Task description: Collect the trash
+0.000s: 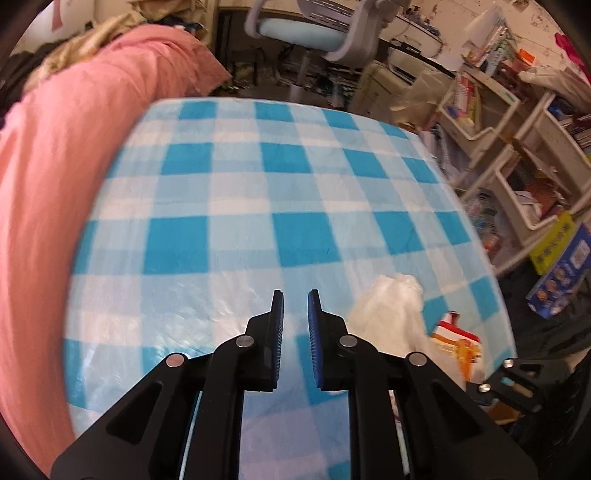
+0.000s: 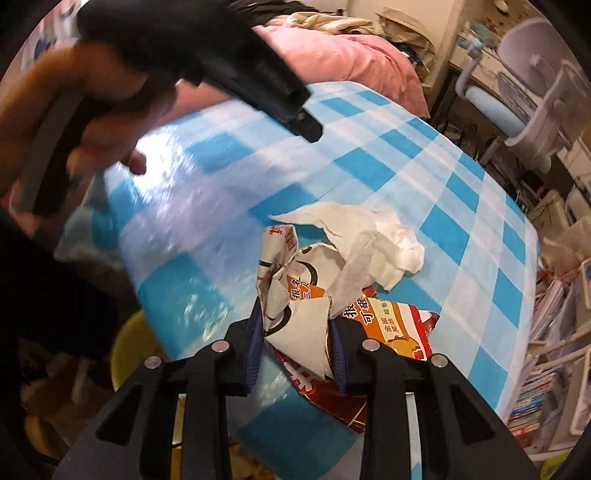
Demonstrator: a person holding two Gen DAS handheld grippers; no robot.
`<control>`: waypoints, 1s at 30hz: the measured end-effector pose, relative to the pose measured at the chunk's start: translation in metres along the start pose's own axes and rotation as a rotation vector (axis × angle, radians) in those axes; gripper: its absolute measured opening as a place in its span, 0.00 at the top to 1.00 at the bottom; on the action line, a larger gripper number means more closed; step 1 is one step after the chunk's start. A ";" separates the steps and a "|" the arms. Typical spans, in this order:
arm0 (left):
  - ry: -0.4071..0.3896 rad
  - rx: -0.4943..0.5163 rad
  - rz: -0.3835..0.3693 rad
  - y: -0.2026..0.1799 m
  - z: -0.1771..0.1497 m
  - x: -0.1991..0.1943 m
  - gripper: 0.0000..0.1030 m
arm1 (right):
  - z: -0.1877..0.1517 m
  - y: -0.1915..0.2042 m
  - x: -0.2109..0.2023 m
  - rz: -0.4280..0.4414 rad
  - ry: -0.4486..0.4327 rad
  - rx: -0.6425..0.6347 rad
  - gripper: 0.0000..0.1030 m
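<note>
A crumpled white tissue [image 2: 373, 236] lies on the blue-and-white checked tablecloth [image 2: 461, 206], touching a torn orange, red and white snack wrapper [image 2: 399, 325] near the table's front edge. My right gripper [image 2: 295, 317] is shut on a folded white flap of that wrapper. In the left wrist view the tissue [image 1: 388, 314] and wrapper [image 1: 458, 339] sit at the lower right, beside my left gripper [image 1: 295, 306]. Its blue pads stand a narrow gap apart with nothing between them, above bare cloth. From the right wrist view, a hand holds the left gripper [image 2: 303, 125] above the table at the upper left.
A pink quilt [image 1: 55, 166] borders the table's left side. Beyond the far edge stands a light-blue office chair [image 1: 306, 33]. Cream shelves packed with books [image 1: 517, 155] line the right. A yellow tub [image 2: 129, 354] sits on the floor below the table's near-left edge.
</note>
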State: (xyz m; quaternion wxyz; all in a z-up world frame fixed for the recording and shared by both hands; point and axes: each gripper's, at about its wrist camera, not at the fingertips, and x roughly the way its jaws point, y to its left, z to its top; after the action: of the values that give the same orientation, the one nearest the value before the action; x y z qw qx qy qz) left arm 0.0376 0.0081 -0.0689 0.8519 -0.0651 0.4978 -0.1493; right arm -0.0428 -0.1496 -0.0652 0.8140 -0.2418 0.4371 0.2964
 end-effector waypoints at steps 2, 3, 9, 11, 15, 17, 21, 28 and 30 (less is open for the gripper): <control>0.022 0.005 -0.054 -0.008 -0.002 0.004 0.74 | -0.001 0.004 0.001 -0.003 -0.009 -0.027 0.66; 0.030 0.014 -0.076 -0.014 -0.003 0.007 0.59 | -0.002 0.005 0.001 -0.006 -0.010 -0.036 0.65; 0.099 0.179 -0.092 -0.064 -0.009 0.032 0.36 | -0.004 0.009 0.003 -0.013 -0.019 -0.080 0.61; 0.130 0.197 -0.089 -0.072 -0.009 0.043 0.36 | -0.006 0.009 0.001 -0.010 -0.026 -0.085 0.60; 0.155 0.220 -0.052 -0.080 -0.008 0.056 0.40 | -0.008 0.002 0.002 -0.004 -0.034 -0.083 0.53; 0.154 0.243 -0.042 -0.083 -0.007 0.058 0.60 | -0.008 -0.002 0.002 -0.003 -0.035 -0.082 0.49; 0.138 0.237 -0.027 -0.070 0.001 0.050 0.93 | -0.006 -0.009 0.004 -0.012 -0.034 -0.069 0.39; 0.048 0.097 0.039 -0.013 0.010 0.009 0.95 | 0.000 -0.028 0.010 -0.032 -0.014 0.003 0.36; 0.057 0.069 0.032 -0.002 0.006 0.007 0.95 | -0.001 -0.031 0.007 -0.024 -0.014 0.009 0.34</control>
State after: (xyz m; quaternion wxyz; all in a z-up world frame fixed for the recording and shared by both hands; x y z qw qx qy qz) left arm 0.0454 0.0038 -0.0716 0.8413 -0.0232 0.5175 -0.1545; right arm -0.0190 -0.1704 -0.0676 0.8216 -0.2415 0.4297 0.2863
